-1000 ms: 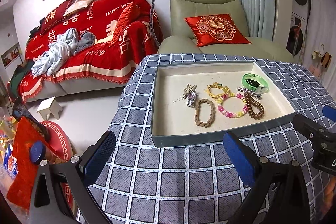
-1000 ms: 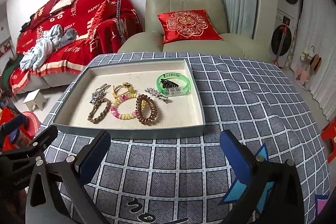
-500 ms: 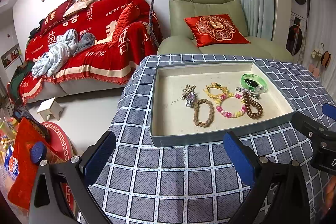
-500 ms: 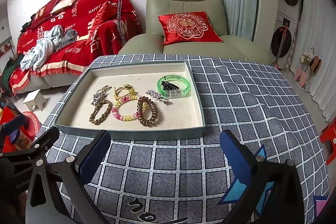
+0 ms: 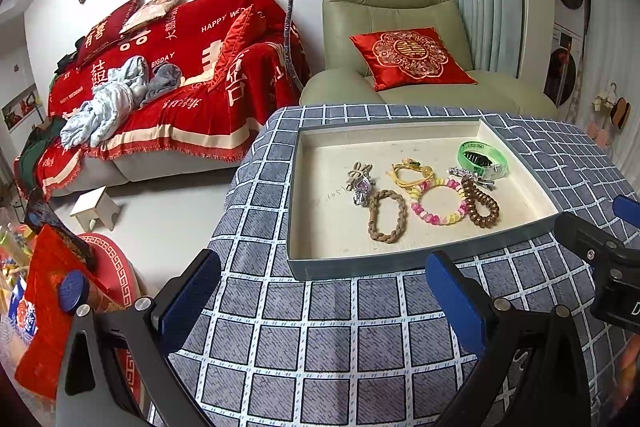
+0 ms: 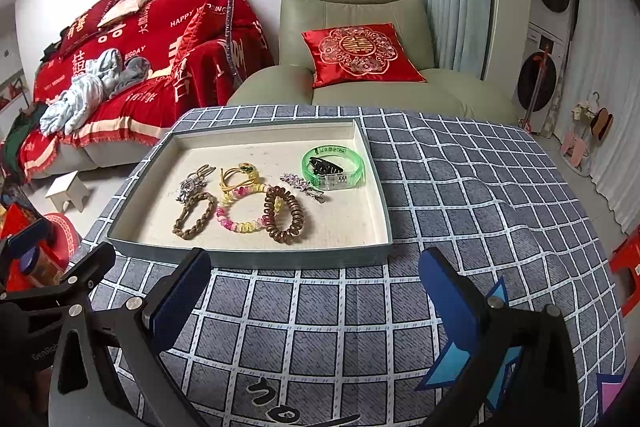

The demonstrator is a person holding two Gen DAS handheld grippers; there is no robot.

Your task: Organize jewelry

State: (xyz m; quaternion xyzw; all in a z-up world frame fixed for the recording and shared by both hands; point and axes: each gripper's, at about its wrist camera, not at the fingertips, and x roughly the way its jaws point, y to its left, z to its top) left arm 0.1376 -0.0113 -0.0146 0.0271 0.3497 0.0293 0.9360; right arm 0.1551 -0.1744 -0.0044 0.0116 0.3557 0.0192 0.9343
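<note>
Tray [image 6: 240,259] of jewelry lay mid-table, unchanged; left gripper [image 5: 320,291] and right gripper [image 6: 316,287] stayed spread, empty, slightly nearer.

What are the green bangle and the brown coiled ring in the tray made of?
The green bangle looks like translucent glossy plastic: light passes through it. The brown coiled ring seems to be shiny plastic spiral cord, judging by its even, glinting loops. Neither is certain.
</note>
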